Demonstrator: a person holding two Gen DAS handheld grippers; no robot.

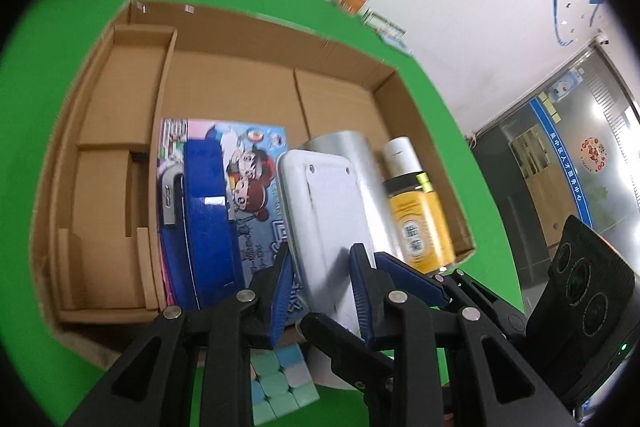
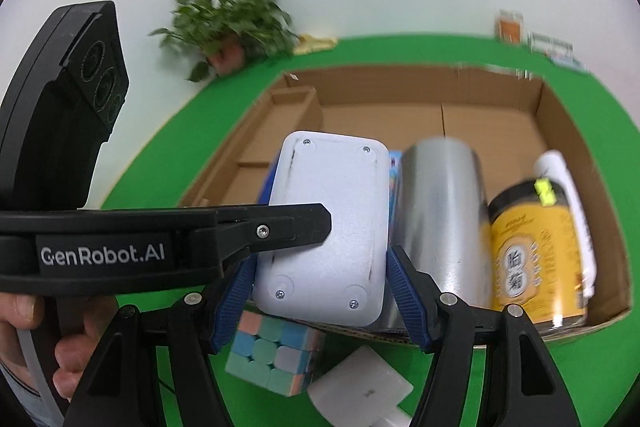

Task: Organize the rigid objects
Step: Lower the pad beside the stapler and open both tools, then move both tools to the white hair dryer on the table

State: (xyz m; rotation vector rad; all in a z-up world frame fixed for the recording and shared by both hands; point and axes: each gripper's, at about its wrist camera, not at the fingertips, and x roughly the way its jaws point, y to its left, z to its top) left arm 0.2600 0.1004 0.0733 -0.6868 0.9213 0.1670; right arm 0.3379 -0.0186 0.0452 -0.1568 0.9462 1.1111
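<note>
Both grippers pinch one white rounded-rectangular plastic device (image 2: 326,227), the right gripper (image 2: 320,291) across its near end and the left gripper (image 1: 320,287) crossing from the left, its long axis pointing ahead over the brown cardboard box (image 2: 440,87).

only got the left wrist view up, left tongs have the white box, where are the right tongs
Observer: The right tongs straddle the white box at its lower corners; I cannot tell whether they pinch it.
Operator: anything loose outside the carton besides the cube
Observer: Yes, a white plug block lies on the green cloth just right of the cube, in front of the carton.
</note>
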